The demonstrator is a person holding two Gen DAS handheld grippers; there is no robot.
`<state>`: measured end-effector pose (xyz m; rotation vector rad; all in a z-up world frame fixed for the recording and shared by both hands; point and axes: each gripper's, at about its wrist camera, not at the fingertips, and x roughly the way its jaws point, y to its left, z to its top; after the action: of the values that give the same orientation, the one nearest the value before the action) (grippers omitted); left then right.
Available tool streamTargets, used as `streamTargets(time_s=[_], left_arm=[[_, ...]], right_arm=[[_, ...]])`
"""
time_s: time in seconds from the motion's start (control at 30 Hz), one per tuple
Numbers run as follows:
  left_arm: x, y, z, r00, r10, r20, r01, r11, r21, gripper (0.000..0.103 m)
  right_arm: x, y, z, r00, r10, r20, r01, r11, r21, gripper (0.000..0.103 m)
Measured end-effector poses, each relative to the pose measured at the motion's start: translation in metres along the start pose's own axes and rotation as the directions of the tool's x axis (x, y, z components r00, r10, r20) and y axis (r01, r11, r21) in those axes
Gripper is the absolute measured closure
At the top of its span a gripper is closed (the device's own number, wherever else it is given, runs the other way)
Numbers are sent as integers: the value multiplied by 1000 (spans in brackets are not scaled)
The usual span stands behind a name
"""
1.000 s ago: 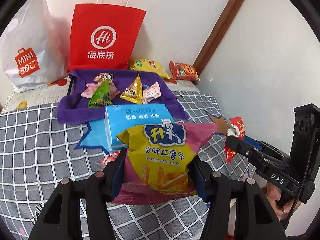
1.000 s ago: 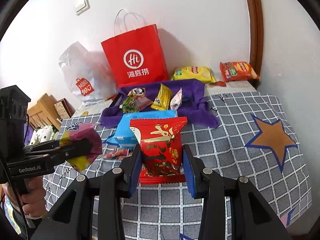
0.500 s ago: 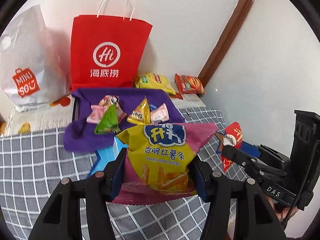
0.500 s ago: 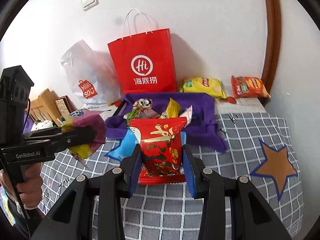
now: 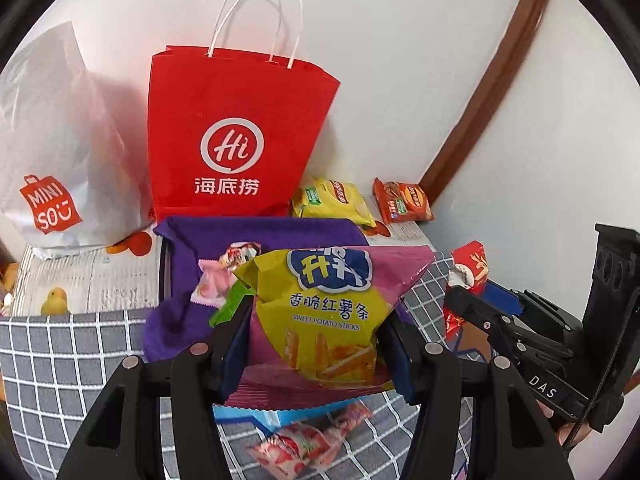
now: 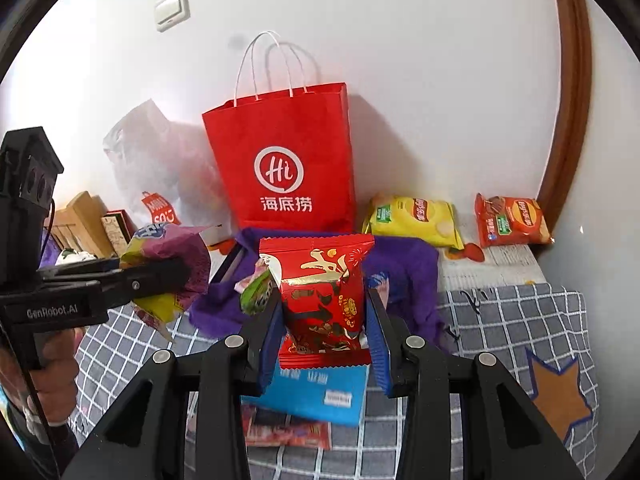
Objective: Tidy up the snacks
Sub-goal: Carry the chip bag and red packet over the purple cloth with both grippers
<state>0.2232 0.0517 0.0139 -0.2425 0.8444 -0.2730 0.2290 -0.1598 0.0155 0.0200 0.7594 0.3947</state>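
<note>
The left gripper [image 5: 316, 344] is clamped on a puffy yellow and pink bag of sweet potato sticks [image 5: 320, 312], held above a purple cloth [image 5: 256, 236] strewn with small wrapped candies [image 5: 212, 284]. Behind the cloth a red paper bag [image 5: 236, 140] with white handles stands upright against the wall. The right gripper [image 6: 324, 340] is clamped on a glossy red snack packet [image 6: 320, 296] with gold lettering, above a blue box [image 6: 316, 396] on the grey checked tablecloth [image 6: 508, 320].

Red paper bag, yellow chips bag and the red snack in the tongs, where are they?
Red paper bag [image 6: 286, 168], right wrist view, on its white round logo.
Yellow chips bag [image 6: 416, 220], right wrist view, middle of its front.
Red snack [image 6: 320, 300], right wrist view, front of the pack between the tongs.
</note>
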Motion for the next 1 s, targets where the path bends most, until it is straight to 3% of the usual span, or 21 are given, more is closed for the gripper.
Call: streamTargets(time_s=[0.53,0.8,1.0], left_arm=[[41,37,52,999,40,0,-40,999,-34,47],[78,73,56,999,35,-37,-38,995,-88,47],[101,93,50,997,15,-78,-25,990,-137,47]], right_arm=[[65,-6,57,1000,3,2,-3,1000,-17,64],[111,-33,50,999,18,-45,-17,999,29,64],[147,-48,42,990,-19,-141,23,1000,21,64]])
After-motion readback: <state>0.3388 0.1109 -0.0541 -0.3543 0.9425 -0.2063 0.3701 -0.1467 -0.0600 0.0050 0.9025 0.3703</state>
